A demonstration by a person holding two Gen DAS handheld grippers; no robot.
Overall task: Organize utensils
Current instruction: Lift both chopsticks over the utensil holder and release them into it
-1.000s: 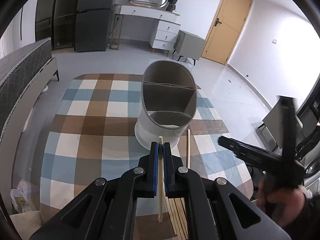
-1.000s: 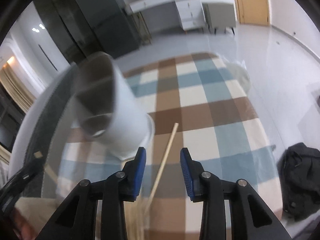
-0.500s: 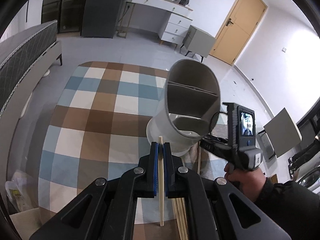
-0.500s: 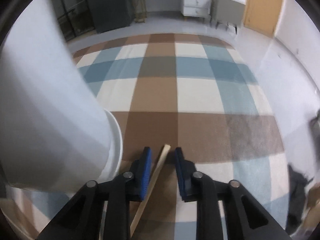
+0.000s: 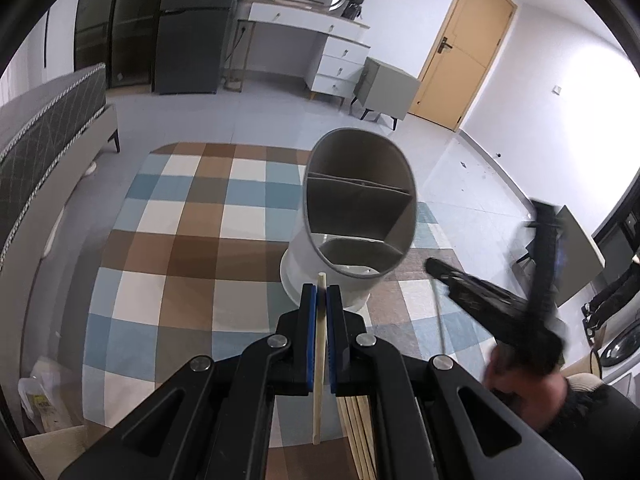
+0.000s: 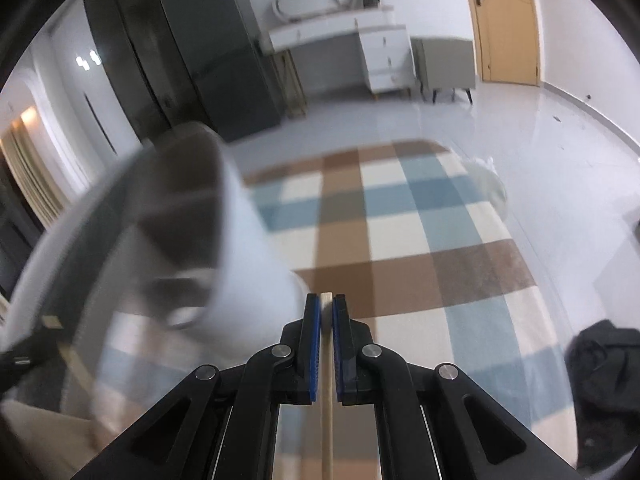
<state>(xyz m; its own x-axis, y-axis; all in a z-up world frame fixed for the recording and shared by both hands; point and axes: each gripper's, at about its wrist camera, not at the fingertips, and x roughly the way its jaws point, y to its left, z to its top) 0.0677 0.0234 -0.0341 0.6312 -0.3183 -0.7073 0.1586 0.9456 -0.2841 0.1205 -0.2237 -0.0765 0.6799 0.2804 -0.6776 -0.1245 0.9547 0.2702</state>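
Observation:
A grey oval utensil holder [image 5: 356, 216] with inner dividers stands on the checked cloth. My left gripper [image 5: 321, 294] is shut on a pale wooden chopstick [image 5: 319, 360], just in front of the holder's near rim. My right gripper [image 6: 327, 300] has its blue pads closing on a second chopstick [image 6: 327, 420], which runs back between its fingers. In the right wrist view the holder [image 6: 240, 260] is blurred and close at the left. In the left wrist view the right gripper [image 5: 436, 270] is a dark blur to the right of the holder. Several more chopsticks [image 5: 356, 432] lie under my left gripper.
The checked brown, blue and white cloth [image 5: 160, 280] covers a round table whose edge falls away to the grey floor on all sides. A dark garment [image 6: 608, 380] lies off the table at the right. A plastic bag [image 5: 36, 396] sits at the lower left.
My right gripper came down over the loose chopstick beside the holder, closed on it and pulled back up with it. My left gripper kept its chopstick and hardly moved.

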